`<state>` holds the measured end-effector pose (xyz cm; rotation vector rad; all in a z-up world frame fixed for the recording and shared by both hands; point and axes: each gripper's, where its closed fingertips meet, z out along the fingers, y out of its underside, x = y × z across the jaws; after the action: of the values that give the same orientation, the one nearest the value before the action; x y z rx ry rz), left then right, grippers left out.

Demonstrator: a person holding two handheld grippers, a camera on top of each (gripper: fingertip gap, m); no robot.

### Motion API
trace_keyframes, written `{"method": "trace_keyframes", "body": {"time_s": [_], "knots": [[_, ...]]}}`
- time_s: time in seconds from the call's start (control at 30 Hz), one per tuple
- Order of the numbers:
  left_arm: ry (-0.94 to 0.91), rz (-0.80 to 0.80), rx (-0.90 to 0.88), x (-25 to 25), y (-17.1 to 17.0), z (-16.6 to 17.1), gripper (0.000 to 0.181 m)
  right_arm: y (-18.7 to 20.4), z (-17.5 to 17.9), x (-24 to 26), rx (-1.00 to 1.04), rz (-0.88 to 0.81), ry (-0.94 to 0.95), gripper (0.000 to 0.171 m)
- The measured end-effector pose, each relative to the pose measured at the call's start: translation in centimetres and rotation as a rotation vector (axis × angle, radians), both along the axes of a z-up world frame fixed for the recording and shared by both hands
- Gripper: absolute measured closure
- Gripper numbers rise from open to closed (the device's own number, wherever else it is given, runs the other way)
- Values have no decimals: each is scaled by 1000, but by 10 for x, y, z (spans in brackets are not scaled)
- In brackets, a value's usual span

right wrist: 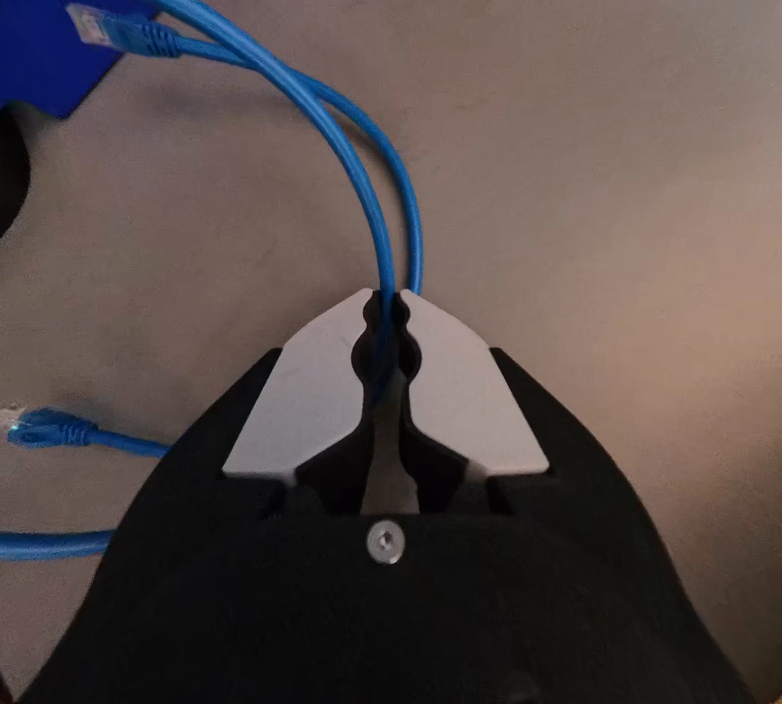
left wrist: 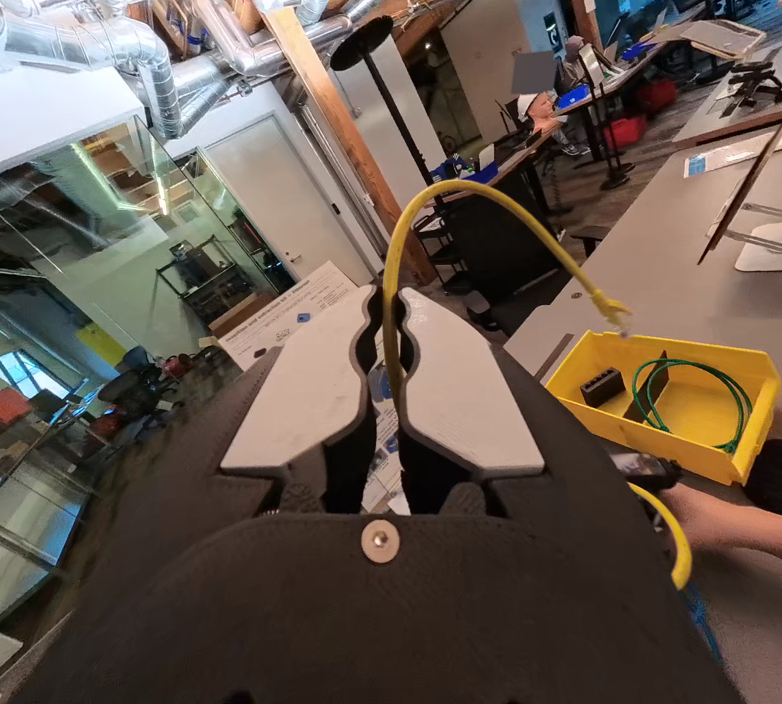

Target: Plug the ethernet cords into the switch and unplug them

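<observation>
My left gripper (left wrist: 386, 296) is shut on a yellow ethernet cord (left wrist: 448, 190) and holds it up in the air. The cord arcs up and right, and its plug (left wrist: 612, 310) hangs above a yellow bin (left wrist: 626, 429). The black switch (left wrist: 602, 387) stands inside that bin next to a coiled green cord (left wrist: 694, 400). My right gripper (right wrist: 385, 294) is shut on a doubled blue ethernet cord (right wrist: 368, 175) just above the grey table (right wrist: 550, 133). One blue plug (right wrist: 118, 32) lies over a blue bin (right wrist: 63, 61), the other plug (right wrist: 46, 429) lies at the left.
A person's forearm (left wrist: 728, 527) reaches in at the right of the left wrist view. A white instruction sheet (left wrist: 292, 315) lies beyond the left gripper. Grey desks (left wrist: 660, 260), a black floor lamp (left wrist: 397, 108) and a wooden post (left wrist: 338, 133) stand farther back. Across from one pair of fingers to the other is roughly 60 cm.
</observation>
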<state>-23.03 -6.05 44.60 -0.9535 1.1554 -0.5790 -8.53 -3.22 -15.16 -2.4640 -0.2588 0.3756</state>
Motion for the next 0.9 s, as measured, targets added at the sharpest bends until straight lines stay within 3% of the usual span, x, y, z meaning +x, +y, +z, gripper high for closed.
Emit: {"method": "trace_keyframes", "body": {"time_s": [0.07,0.17,0.37,0.47,0.67,0.73,0.9], "knots": [[43,-8,-43,5,6,-3,177,-3,15,-16,80,53,48,162],[100,-21,-84,19,12,-21,176,-5,47,-33,198,79,223,135],[149,-51,-123,41,14,-50,176,-11,178,-60,850,143,350,122],[145,-61,-142,44,16,-52,176,-2,176,-86,773,206,383,106],[141,-84,-172,46,17,-52,176,23,157,-126,658,246,603,108],[150,-78,-170,45,18,-54,176,22,166,-114,700,204,677,107],[175,-56,-128,41,18,-59,176,8,181,-45,864,-31,573,105]]}}
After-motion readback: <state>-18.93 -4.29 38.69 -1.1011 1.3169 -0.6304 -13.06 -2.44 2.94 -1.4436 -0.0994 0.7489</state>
